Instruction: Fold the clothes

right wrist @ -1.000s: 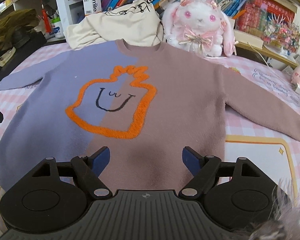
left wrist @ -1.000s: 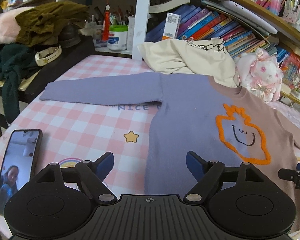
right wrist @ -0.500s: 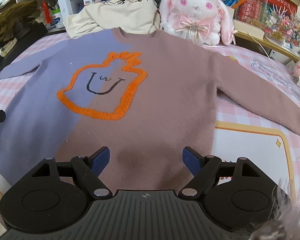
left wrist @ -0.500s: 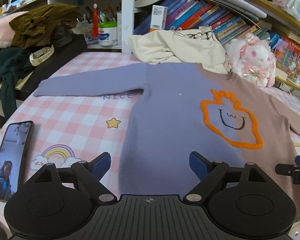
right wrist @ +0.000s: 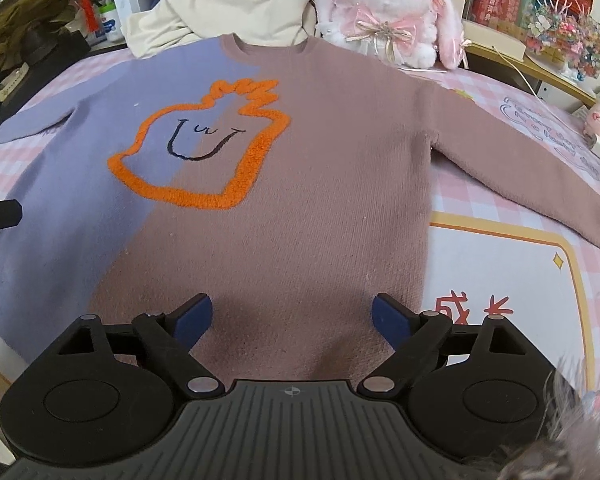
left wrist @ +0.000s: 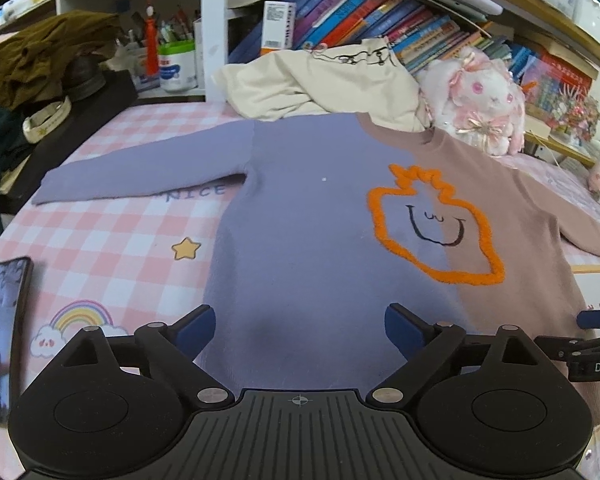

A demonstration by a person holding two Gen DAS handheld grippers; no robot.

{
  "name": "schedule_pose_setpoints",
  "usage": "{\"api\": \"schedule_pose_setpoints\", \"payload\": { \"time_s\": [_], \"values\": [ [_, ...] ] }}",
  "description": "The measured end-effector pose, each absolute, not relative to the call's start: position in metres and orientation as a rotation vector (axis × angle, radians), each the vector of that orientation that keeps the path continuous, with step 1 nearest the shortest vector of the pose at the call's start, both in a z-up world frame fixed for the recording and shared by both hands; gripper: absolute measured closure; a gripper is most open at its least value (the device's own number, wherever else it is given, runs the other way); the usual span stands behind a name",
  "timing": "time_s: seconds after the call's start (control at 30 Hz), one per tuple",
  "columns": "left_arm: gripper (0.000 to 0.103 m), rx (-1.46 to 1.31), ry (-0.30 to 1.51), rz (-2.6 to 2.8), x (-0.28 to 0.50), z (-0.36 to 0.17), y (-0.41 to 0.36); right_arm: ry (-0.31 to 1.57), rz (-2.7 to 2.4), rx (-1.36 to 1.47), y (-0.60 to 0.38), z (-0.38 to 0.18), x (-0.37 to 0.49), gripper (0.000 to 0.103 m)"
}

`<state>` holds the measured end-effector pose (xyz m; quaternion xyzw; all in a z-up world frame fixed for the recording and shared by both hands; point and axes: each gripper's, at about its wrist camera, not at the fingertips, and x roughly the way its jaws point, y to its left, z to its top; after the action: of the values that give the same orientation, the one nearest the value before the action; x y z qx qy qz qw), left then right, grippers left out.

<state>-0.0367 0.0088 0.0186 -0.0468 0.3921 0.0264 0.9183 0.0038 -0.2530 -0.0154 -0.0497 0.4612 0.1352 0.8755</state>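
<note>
A sweater (left wrist: 308,216), lilac on one half and dusty pink on the other (right wrist: 332,184), lies flat and face up on the pink checked cloth with both sleeves spread out. An orange fuzzy outline with a smiling face (left wrist: 432,224) sits on its chest. My left gripper (left wrist: 300,330) hovers over the lilac bottom hem, its jaws opening wide with no fabric pinched between them. My right gripper (right wrist: 290,320) hangs over the pink bottom hem, jaws also opening and holding nothing. The right gripper's fingertip (left wrist: 598,317) shows at the left wrist view's right edge.
A cream sweater (left wrist: 320,80) lies bunched behind the collar, beside a white plush rabbit (right wrist: 388,12). A phone (left wrist: 0,328) lies at the cloth's left edge. Dark clothes (left wrist: 40,52) pile on a black stand at far left. Bookshelves (left wrist: 380,12) line the back.
Both grippers' jaws have spread wider. The left gripper has shifted right, from the sweater's left edge to over its lilac hem. The right gripper has edged closer to the pink hem.
</note>
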Motion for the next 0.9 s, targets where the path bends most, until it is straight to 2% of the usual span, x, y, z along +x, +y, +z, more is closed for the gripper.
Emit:
{"api": "schedule_pose_setpoints", "payload": {
  "time_s": [0.27, 0.9],
  "values": [
    [0.005, -0.126, 0.802, 0.020, -0.031, 0.019, 0.013, 0.967, 0.270, -0.104, -0.250, -0.016, 0.006, 0.013],
    [0.005, -0.302, 0.841, -0.005, -0.016, 0.007, 0.047, 0.948, 0.197, -0.088, -0.240, -0.021, -0.005, 0.008]
  ]
}}
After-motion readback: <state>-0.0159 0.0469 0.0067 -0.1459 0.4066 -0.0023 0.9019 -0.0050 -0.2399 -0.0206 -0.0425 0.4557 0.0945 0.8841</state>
